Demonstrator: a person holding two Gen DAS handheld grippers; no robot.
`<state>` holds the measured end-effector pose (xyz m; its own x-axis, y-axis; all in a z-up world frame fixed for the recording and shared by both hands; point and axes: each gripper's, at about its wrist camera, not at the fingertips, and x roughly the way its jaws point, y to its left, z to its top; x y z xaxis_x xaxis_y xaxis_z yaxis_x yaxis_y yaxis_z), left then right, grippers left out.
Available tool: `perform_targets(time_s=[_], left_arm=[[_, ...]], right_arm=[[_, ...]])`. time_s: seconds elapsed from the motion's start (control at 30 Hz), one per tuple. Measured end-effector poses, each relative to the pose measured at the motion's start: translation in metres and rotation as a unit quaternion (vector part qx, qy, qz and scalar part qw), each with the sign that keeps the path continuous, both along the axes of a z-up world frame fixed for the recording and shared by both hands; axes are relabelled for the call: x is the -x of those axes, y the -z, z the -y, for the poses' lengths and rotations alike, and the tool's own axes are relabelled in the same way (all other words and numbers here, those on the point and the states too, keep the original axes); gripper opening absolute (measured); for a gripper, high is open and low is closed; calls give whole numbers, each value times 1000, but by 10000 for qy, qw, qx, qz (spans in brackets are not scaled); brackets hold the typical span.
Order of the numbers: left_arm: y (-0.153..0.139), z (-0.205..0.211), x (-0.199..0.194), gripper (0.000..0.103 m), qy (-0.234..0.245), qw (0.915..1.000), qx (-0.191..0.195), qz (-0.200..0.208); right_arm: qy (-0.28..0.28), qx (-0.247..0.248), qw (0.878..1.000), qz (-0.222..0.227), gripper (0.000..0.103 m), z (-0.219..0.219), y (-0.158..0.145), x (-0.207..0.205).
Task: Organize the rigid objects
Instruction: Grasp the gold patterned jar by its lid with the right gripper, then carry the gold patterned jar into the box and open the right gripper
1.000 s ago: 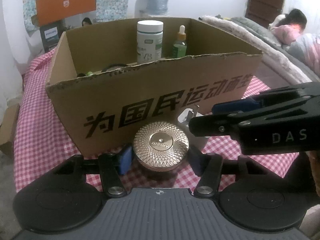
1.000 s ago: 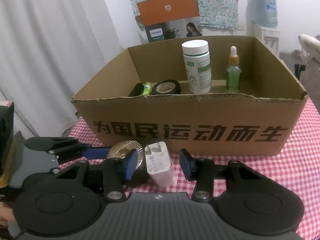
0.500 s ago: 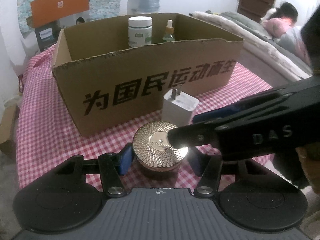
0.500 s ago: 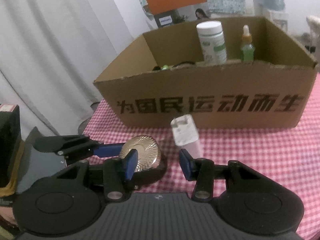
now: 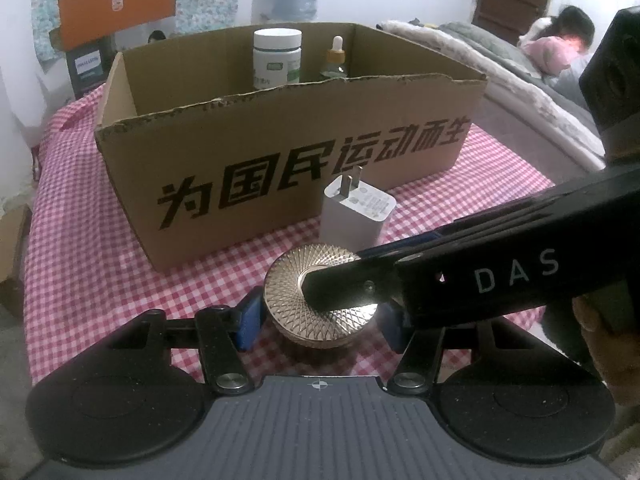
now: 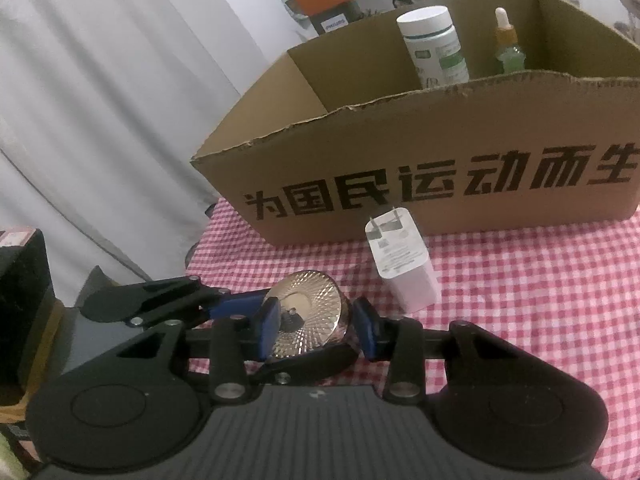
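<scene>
Nearest, one round gold jar with an engraved metallic lid (image 5: 320,300) sits on the red-and-white checked tablecloth (image 5: 92,248), squarely between the blue pads of the left gripper (image 5: 320,320). Those jaws stand about half open; the pads lie close against the jar's sides, but whether they press it cannot be told.

The right gripper (image 6: 316,326) crosses in from the right, and one of its black fingers (image 5: 352,284) lies over the lid. In the right wrist view the same jar (image 6: 306,320) is between this gripper's blue pads too; its jaws are closing, narrower than half open, and contact with the jar is not clear.

Just beyond the jar stands one white rectangular plug-in charger (image 5: 358,216), prongs upward, apart from both grippers.

Behind it is one open brown cardboard box with black printed characters (image 5: 280,160). At its far wall stand one white plastic bottle with a green label (image 5: 277,58) and one green dropper bottle with a white bulb (image 5: 335,58), side by side.

At the far right a person (image 5: 560,56) lies on bedding.
</scene>
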<state>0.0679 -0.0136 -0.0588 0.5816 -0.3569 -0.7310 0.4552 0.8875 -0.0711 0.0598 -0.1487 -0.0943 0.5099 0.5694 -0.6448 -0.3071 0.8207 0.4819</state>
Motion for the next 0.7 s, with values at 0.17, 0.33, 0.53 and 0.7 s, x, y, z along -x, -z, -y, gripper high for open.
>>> perform_targets(time_s=[0.17, 0.33, 0.53, 0.7], left_arm=[[-2, -2, 2, 58, -63, 10000, 38, -29], [-11, -6, 11, 57, -155, 9998, 60, 59], [-39, -11, 21, 57, -289, 9987, 12, 408], [-69, -12, 20, 57, -432, 9959, 64, 788]], right_arm=[[-8, -18, 10000, -1, 41, 1, -1, 3], [-59, -26, 10000, 58, 41, -3, -7, 8], [-259, 4, 9986, 454, 42, -11, -30, 15], [-420, 0, 9945, 959, 42, -15, -62, 15]])
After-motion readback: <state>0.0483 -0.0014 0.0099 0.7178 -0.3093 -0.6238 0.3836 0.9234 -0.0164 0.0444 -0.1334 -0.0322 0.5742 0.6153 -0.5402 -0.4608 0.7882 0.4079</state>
